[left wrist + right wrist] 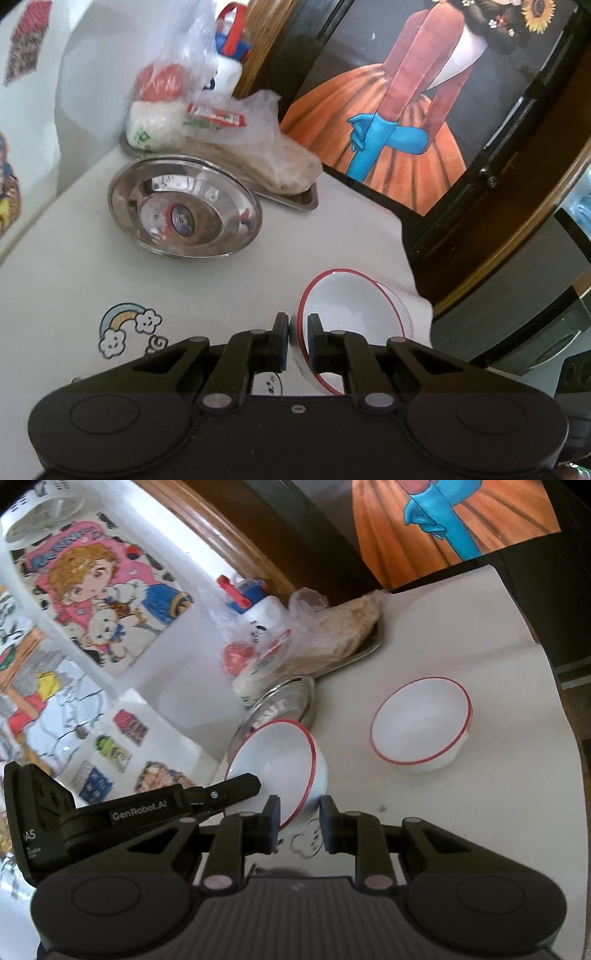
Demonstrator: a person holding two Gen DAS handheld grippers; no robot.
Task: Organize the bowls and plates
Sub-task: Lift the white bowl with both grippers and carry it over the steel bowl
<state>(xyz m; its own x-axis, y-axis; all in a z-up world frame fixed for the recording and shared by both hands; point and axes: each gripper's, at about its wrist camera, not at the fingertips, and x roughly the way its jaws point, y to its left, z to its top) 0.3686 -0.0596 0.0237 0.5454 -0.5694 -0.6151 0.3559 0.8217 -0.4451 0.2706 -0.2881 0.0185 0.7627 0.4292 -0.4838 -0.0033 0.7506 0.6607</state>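
A white bowl with a red rim (354, 314) hangs tilted just above the white table (74, 280). My left gripper (298, 332) is shut on its rim, one pad inside and one outside. In the right wrist view this bowl (273, 760) is close in front. The left gripper (251, 784) reaches it from the left, and my right gripper (299, 819) is shut on its near lower edge. A second red-rimmed bowl (417, 720) rests on the table to the right. A steel plate (184, 210) lies further back, partly hidden behind the held bowl (280, 705).
A metal tray (303, 201) with plastic bags of food (207, 122) and a white bottle stands at the back. A framed painting (406, 110) leans behind the table's right edge. On the left is a sticker-covered white wall (92, 602).
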